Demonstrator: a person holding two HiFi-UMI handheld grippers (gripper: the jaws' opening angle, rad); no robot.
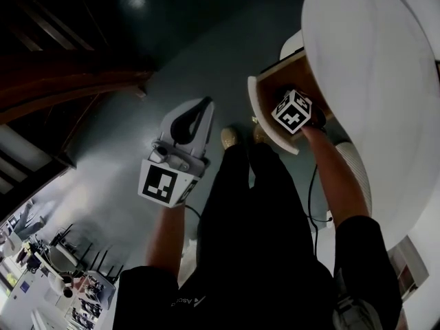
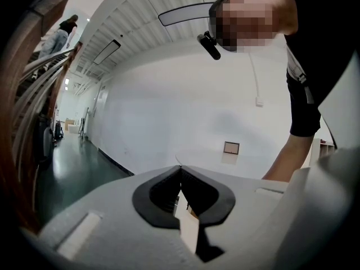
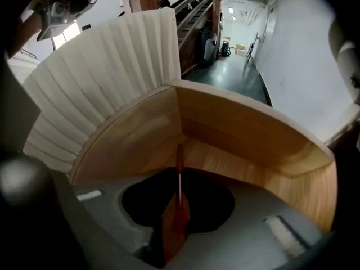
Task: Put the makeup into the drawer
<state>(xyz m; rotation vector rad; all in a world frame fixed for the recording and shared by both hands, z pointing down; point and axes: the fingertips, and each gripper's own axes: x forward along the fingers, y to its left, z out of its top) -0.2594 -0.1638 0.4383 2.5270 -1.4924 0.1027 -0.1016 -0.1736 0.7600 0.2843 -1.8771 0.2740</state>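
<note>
Inside the pale wooden wedge-shaped drawer [image 3: 242,129], which stands pulled out from under the white round surface [image 1: 371,67], the right gripper [image 3: 179,178] points steeply down. Its fingers are closed narrowly on a slim red makeup stick [image 3: 179,155], whose free end projects toward the corner where two drawer walls meet. The stick is held over the drawer floor and does not yet lie on it; whether its tip touches the wood cannot be told. The left gripper [image 2: 180,170] hangs well apart from the drawer, over the dark grey-green floor [image 1: 172,53], with its fingers shut tip to tip and nothing between them. Several hazards follow, as judged from this arrangement. The stick is thin and is gripped along only a short part of its length, so it is likely to pivot or slide between the pads if its tip meets a wall or the drawer floor. If it is released while upright, it may topple, bounce on the hard wood and roll. If it is released near the open rim, it could fall over the rim to the floor below. The drawer is steadied by nothing, the left gripper being clear of it, so a push from the right gripper may slide it back under the surface.
</note>
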